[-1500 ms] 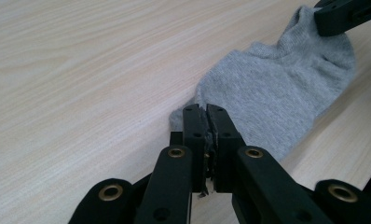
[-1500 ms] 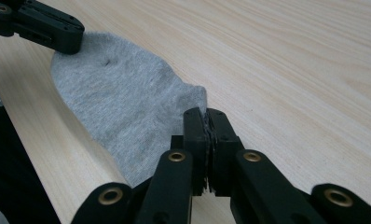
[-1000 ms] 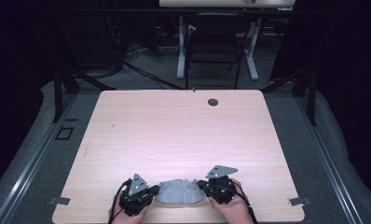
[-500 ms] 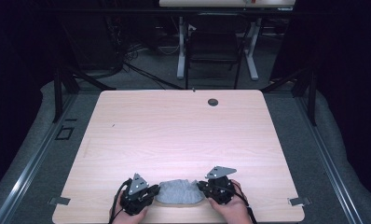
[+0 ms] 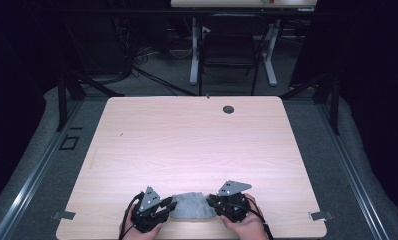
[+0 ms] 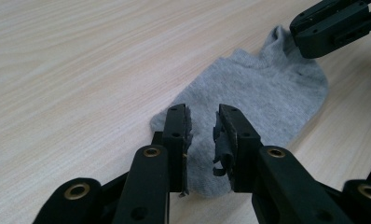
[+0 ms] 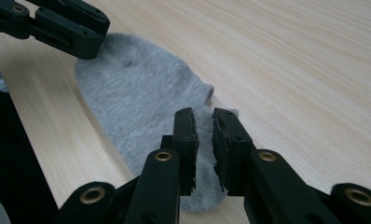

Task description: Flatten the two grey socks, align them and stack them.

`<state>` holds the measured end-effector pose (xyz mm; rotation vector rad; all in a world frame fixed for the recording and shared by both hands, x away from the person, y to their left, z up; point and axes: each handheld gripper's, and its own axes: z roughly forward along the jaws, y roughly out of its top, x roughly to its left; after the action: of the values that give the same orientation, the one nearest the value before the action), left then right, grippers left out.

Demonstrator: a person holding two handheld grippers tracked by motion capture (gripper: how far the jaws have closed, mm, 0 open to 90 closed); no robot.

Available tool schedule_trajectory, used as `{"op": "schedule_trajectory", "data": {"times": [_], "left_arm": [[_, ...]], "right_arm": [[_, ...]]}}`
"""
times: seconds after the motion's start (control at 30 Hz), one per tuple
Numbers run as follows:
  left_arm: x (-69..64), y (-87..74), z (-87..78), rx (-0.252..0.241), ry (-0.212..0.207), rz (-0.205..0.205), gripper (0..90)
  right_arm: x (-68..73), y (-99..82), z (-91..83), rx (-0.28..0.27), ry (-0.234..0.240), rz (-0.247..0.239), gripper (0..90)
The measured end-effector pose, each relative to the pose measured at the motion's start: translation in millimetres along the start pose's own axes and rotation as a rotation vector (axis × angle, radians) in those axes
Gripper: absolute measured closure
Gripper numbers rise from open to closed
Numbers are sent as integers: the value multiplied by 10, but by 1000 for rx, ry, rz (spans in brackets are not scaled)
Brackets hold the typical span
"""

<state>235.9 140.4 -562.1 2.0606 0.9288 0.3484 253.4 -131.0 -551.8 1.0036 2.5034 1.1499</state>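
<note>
A small grey ankle sock (image 5: 189, 206) lies flat on the wooden table (image 5: 197, 145) near its front edge, between my two grippers. My left gripper (image 5: 170, 206) stands over the sock's left end (image 6: 267, 88). Its jaws (image 6: 202, 122) have just been opening and show a narrow gap, the pads clear of the cloth below them. My right gripper (image 5: 210, 202) is over the other end (image 7: 127, 93). Its jaws (image 7: 204, 126) have also just been opening, and nothing is pinched between them. Each gripper view shows the other gripper's tip (image 6: 333, 23) (image 7: 58, 23) at the sock's far end.
A dark round hole (image 5: 228, 109) sits near the table's far edge. Behind the table stand a black chair (image 5: 229, 50) and white desk legs (image 5: 193, 55). The table's front edge runs just under both hands (image 5: 247, 227).
Both pairs of jaws have parted a little. The sock, bunched up between the grippers before, now lies flatter on the table. The hands have stayed where they were.
</note>
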Motion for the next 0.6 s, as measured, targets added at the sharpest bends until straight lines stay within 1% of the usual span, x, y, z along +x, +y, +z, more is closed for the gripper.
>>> {"op": "schedule_trajectory", "data": {"times": [0.07,0.1,0.13,0.23,0.3,0.33,0.4,0.43,0.53,0.6], "left_arm": [[0,-10,11,9,7,3,763],[1,-16,16,11,10,3,794],[8,-25,25,19,9,0,805],[11,-45,44,38,9,5,854],[14,-48,48,48,10,17,884],[13,-51,52,49,12,15,891],[17,-56,59,55,13,15,896],[19,-59,65,60,13,18,897],[13,-76,92,62,16,7,897],[12,-81,97,66,18,11,897]], "right_arm": [[24,-11,18,7,-6,-10,806],[33,-18,31,11,-7,-15,822],[35,-21,36,21,-8,-22,827],[38,-46,82,41,-15,-29,877],[30,-52,95,63,-15,-33,899],[25,-55,98,71,-14,-41,900],[27,-64,109,74,-14,-33,900],[22,-65,110,80,-15,-38,900],[18,-79,134,87,-15,-26,900],[18,-81,138,89,-16,-25,900]]}}
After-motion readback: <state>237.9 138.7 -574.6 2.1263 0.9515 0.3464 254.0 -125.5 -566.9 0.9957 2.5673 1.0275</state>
